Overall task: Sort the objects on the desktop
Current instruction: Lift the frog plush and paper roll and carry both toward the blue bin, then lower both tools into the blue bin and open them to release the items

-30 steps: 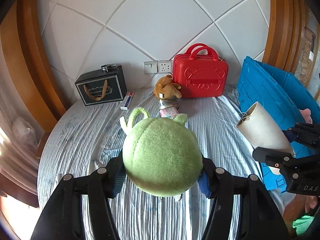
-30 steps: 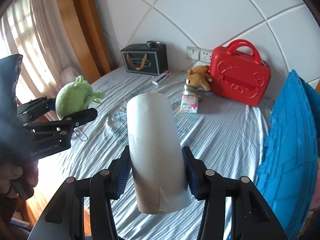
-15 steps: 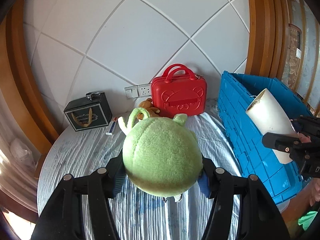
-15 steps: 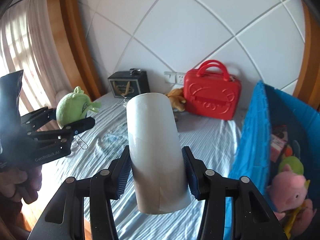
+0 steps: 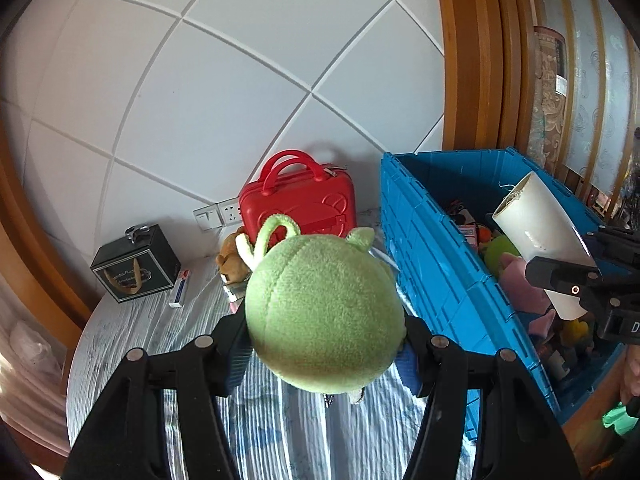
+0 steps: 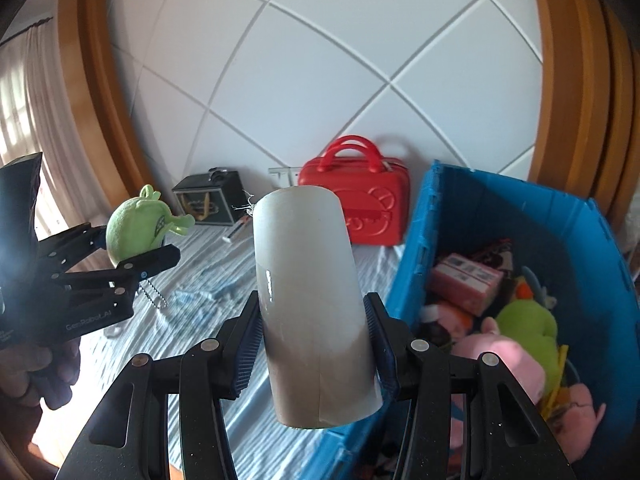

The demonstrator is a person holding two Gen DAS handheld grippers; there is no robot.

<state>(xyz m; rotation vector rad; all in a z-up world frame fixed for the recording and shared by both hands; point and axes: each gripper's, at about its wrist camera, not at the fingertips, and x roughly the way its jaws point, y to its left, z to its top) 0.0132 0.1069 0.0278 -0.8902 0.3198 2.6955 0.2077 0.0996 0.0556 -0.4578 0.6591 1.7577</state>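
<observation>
Both my hand-held grippers have swung toward the blue crate (image 6: 500, 216) since a second ago, so its open inside, hidden before, now shows. My left hand-held gripper (image 5: 324, 340) is clamped on the round green plush toy (image 5: 324, 312), its fingers pressing the toy's two sides; the toy hangs in the air just left of the blue crate's near wall, above the striped cloth of the counter (image 5: 140, 320). My right hand-held gripper (image 6: 312, 336) is clamped on the white paper roll (image 6: 312, 292), which points up and forward; in the left wrist view the roll (image 5: 540, 236) sits over the crate's open top. Inside the blue crate lie a pink plush (image 6: 504, 356), a green plush (image 6: 528, 320) and a pink box (image 6: 466, 284), all heaped together. Against the wall, just left of the crate's far corner, stands the red case (image 5: 298, 208) with its handle up. Left of the red case lie a brown plush bear (image 5: 232, 260), touching its base, then a small white tube (image 5: 180, 288), and beyond that a black gift box (image 5: 134, 268). A ball chain (image 6: 154, 292) dangles under the green toy.
</observation>
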